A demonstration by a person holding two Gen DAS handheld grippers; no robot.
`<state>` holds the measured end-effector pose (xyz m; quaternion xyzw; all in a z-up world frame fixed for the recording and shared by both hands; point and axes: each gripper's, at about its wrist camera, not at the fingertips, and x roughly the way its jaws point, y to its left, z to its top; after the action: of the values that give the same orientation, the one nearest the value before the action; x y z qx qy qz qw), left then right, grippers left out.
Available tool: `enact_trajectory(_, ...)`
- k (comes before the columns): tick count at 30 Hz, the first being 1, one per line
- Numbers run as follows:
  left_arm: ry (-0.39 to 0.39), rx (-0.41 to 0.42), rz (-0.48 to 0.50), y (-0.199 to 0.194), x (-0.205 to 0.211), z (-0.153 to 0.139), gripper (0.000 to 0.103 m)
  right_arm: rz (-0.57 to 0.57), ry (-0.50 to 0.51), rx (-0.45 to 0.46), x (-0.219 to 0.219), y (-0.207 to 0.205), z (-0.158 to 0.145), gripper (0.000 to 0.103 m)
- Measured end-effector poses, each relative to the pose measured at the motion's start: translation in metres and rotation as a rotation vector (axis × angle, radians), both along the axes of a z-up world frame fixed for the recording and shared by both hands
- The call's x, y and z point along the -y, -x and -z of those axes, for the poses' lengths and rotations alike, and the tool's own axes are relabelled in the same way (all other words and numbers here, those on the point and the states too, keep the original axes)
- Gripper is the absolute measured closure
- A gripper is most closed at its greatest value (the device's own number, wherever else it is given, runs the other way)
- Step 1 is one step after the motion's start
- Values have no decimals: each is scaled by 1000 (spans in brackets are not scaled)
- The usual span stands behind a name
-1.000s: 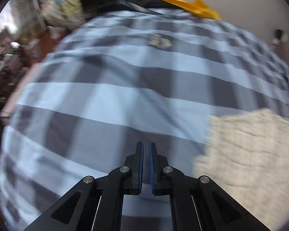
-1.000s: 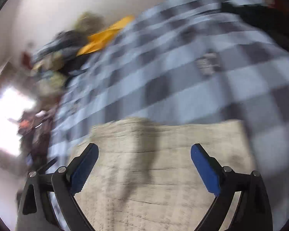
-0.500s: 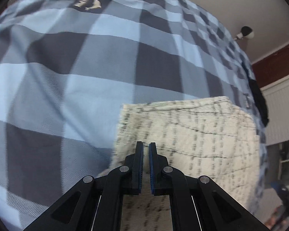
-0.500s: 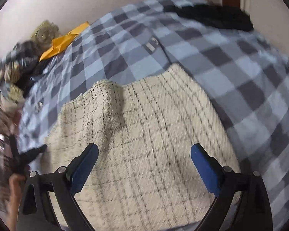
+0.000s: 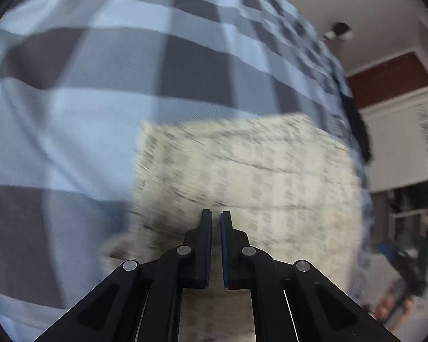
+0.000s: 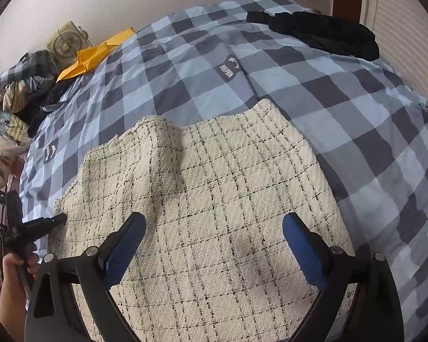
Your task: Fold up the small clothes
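A cream knit garment with a thin black check [image 6: 214, 199] lies spread on the blue and grey checked bedspread [image 6: 271, 85]. A raised fold runs up its left part. It also shows, blurred, in the left wrist view [image 5: 256, 176]. My right gripper [image 6: 214, 228] is open wide, hovering over the garment's near middle, holding nothing. My left gripper [image 5: 216, 216] is shut with a thin gap and nothing between the pads, over the garment's left edge. It also shows at the left in the right wrist view [image 6: 42, 223], at the garment's left edge.
A black garment [image 6: 319, 32] lies at the bed's far right. A yellow cloth [image 6: 94, 54], a small fan [image 6: 67, 42] and a heap of clothes [image 6: 14, 99] sit at the far left. White wall lies behind the bed. A white cupboard [image 5: 408, 136] stands right.
My left gripper has swung from bare bedspread to the garment's left edge, still shut. My right gripper has stayed open and now sits lower and steadier over the garment.
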<state>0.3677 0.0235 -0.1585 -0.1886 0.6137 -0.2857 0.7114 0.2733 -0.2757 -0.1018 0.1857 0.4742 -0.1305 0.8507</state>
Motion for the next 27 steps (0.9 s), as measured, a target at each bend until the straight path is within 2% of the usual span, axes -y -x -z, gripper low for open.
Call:
enact_trajectory(2,35,2,34,5,7,-5,99,15,-22,-4,7,-1,3,8)
enact_trajectory(4,74,77,49,15,12,-22,99,28,-34,-7,12,-2,5,8)
enact_trajectory(5,89,108,23,18,10,-29,99,33,-42,-6,14,-2,5,8)
enact_trajectory(8,86,114,-139,15,-8,-42,102,40,-60,5,17,-2,2,8)
enact_trajectory(11,46,43,-315,14,-38,-41,103,45,-64,20,18,1,-2,8)
enact_trajectory(14,60,67,-386,19,-62,-50,103,45,-73,23,20,5,-5,8)
enact_trajectory(17,-15,77,-362,23,-76,-60,103,47,-99,33,21,7,-6,8)
enact_trajectory(19,-30,72,-322,27,-88,-64,103,46,-113,35,21,7,-6,8)
enact_trajectory(22,-76,104,-238,35,-87,-75,102,33,-120,31,18,3,-4,8)
enact_trajectory(25,-169,52,-123,36,-71,-73,102,22,-118,28,14,1,-3,8)
enact_trajectory(27,-204,65,-74,39,-61,-74,102,17,-112,30,11,1,-3,8)
